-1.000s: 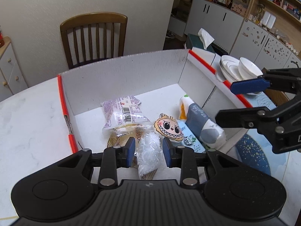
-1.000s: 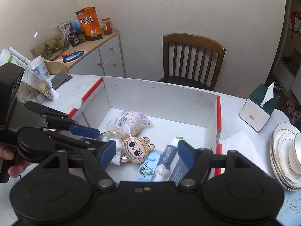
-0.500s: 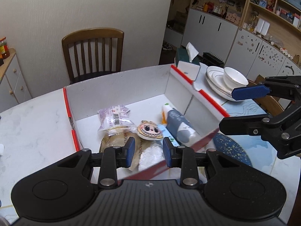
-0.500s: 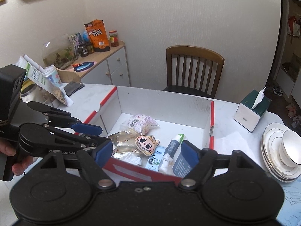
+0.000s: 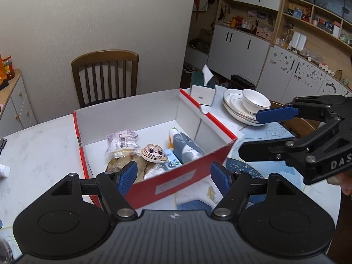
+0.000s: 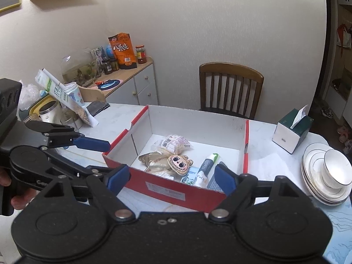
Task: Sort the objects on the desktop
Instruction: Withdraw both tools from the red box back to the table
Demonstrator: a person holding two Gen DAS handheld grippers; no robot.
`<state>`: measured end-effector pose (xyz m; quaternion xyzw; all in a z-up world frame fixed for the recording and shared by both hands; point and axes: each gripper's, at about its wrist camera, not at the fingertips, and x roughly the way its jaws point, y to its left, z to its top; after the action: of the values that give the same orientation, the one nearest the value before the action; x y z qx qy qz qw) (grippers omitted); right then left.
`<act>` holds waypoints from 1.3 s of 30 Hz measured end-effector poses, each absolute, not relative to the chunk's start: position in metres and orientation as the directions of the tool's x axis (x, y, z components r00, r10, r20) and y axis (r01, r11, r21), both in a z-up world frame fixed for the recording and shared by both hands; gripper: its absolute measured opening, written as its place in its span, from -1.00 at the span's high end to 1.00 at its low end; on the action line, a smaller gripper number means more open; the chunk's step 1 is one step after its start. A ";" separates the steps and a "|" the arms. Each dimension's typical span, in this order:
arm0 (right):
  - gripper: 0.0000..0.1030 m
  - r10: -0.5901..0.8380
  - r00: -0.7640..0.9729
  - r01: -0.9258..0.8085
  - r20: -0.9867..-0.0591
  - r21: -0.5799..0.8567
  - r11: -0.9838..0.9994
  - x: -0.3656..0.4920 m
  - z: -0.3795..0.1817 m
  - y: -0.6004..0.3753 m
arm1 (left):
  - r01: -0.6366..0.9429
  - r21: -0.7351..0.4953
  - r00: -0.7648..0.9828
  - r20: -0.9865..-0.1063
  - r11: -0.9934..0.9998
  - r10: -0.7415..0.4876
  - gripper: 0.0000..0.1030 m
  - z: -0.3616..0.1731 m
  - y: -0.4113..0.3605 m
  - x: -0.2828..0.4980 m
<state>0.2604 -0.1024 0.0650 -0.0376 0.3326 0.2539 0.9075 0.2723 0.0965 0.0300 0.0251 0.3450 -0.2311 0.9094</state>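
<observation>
Box point(image 6: 167, 190) sitting on table point(image 5: 41, 147), holding one doll point(image 6: 179, 164), one tube point(image 6: 205, 169), two snack packs point(image 6: 172, 144). Left gripper point(image 5: 173, 175), right gripper point(image 6: 169, 177) both hovering spread, empty, near front wall. Tissue box point(image 6: 291, 129), plates point(image 6: 312, 180) standing beside.

Matt cardboard box point(image 6: 164, 190), glossy porcelain bowl point(image 6: 336, 169), wooden chair point(image 6: 231, 88)

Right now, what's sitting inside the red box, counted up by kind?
In the red box:
Snack packets: 2, a white barcoded one and a brownish one
Cartoon-face plush: 1
Tubes: 2, white and grey
Light blue packet: 1
Clear crinkled bag: 1
Total: 7
</observation>
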 end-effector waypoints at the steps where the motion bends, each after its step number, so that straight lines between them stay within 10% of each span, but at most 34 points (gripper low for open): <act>1: -0.66 0.438 0.649 -0.486 -0.622 0.104 0.868 0.258 0.066 -0.104 | 0.436 -0.109 0.660 -0.636 0.893 -0.400 -0.41 0.031 0.096 0.268; 39: -0.79 0.427 0.553 -0.536 -0.715 0.086 0.840 0.147 -0.016 -0.154 | 0.503 -0.075 0.558 -0.732 0.861 -0.390 -1.00 -0.069 0.041 0.093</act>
<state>0.1466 -0.1537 -0.0159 -0.0711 0.3850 0.2742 0.8784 0.0935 0.0415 -0.0695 0.0715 0.3956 -0.2539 0.8797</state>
